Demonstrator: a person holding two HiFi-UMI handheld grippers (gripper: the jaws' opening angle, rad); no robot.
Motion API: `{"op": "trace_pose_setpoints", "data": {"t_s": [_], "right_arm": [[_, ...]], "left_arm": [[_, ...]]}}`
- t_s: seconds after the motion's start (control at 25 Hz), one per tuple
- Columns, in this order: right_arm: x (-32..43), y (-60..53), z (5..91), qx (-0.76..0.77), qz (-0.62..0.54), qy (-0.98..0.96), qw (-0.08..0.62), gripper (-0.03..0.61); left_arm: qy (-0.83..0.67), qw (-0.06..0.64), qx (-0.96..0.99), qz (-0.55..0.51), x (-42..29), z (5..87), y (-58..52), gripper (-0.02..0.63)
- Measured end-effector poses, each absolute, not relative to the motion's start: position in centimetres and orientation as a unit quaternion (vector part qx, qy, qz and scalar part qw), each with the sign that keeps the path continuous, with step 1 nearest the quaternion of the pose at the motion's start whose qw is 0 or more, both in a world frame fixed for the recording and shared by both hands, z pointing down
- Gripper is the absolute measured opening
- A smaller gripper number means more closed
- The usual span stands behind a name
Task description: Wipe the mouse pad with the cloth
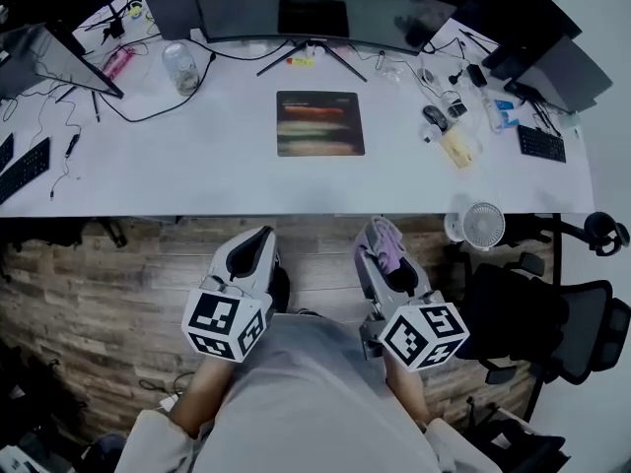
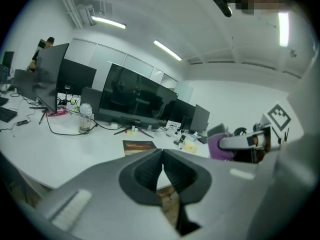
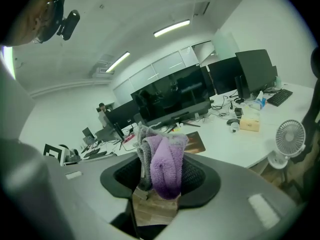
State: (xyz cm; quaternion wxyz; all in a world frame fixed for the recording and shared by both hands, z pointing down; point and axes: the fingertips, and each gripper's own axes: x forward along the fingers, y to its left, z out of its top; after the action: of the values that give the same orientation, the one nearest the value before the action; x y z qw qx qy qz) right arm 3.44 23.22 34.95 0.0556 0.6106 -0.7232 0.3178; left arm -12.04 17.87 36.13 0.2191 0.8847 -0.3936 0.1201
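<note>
I hold left gripper (image 2: 162, 156) on near side of mouse pad (image 1: 319, 123), well apart from it, jaws touching, nothing between; right gripper (image 1: 381, 233) likewise near side, clamped on purple-grey cloth (image 3: 166, 166); pad flat on white desk (image 1: 197, 170); pad print too blurred to read.

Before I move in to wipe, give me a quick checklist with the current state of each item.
1. Cloth held by the right gripper: ok, the purple-and-grey cloth is clamped in it.
2. Left gripper free: ok, shut with nothing in it.
3. Mouse pad top bare: ok, nothing lies on it.
4. Room beside the pad: ok, the mouse and the monitor stand sit apart from it.
5. Cloth on the pad: not ok, both grippers are short of the desk edge, over the floor.
6. Pad will stay put when rubbed: cannot tell.
</note>
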Motion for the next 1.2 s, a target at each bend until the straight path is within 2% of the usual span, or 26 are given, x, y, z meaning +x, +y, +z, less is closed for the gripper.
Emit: {"op": "trace_pose_setpoints", "data": {"t_s": [0.24,0.4,0.84,1.2], "right_arm": [[2.7,17.9,33.1,0.631,0.291,-0.717,0.054,0.195],[1.7,15.5,33.0,0.635,0.287,-0.715,0.054,0.196],[1.2,11.3,34.0,0.652,0.298,-0.692,0.084,0.181],[0.9,5.9,34.9,0.622,0.317,-0.711,0.081,0.179]], "left_arm": [[-0.352,0.236,0.903,0.063,-12.9,34.2,13.8,0.000],[-0.351,0.235,0.903,0.076,-13.7,35.2,11.9,0.000],[-0.375,0.288,0.880,0.048,-15.4,36.0,8.6,0.000],[-0.385,0.297,0.871,0.067,-13.9,37.1,5.7,0.000]]}}
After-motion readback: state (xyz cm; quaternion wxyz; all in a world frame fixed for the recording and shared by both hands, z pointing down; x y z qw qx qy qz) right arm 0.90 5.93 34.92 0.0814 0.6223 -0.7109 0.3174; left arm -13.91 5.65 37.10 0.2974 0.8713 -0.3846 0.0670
